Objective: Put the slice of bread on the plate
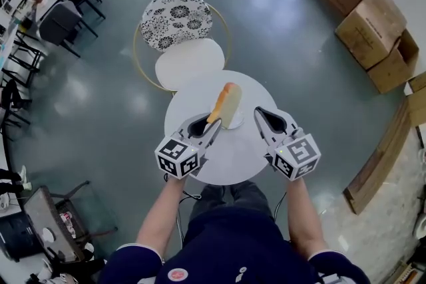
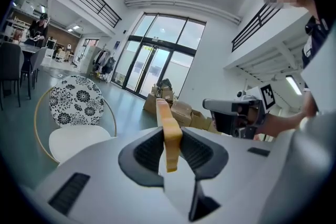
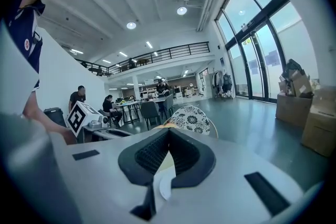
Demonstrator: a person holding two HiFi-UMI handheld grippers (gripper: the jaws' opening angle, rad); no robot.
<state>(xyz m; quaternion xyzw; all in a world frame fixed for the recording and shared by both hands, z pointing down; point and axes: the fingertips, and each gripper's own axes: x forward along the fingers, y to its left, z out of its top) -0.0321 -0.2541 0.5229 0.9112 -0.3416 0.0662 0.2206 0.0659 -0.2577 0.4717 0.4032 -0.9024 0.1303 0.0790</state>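
Left tongs point(image 2: 170, 136) are pinching the slice of bread point(image 1: 225, 105) by its near end. The bread stands up on its thin edge, with its brown crust showing. Right tongs point(image 3: 168, 136) are closed, tips together, with nothing in them.

Both are over the round white tabletop point(image 1: 226, 163), one near its left side and one near its right side. The bread is over the middle, toward the far edge. A small white plate point(image 1: 237, 122) seems to lie on the tabletop right under the bread. It is hard to tell from the white top.

Each tongs has a cube point(image 1: 178, 157) with black and white squares. A chair point(image 1: 176, 18) with a flower back is just past the tabletop's far edge. Grey floor point(image 1: 286, 16) is open around the rest of the tabletop. Cardboard boxes point(image 1: 369, 26) sit well off to the tabletop's right, and I cannot tell what is in them.
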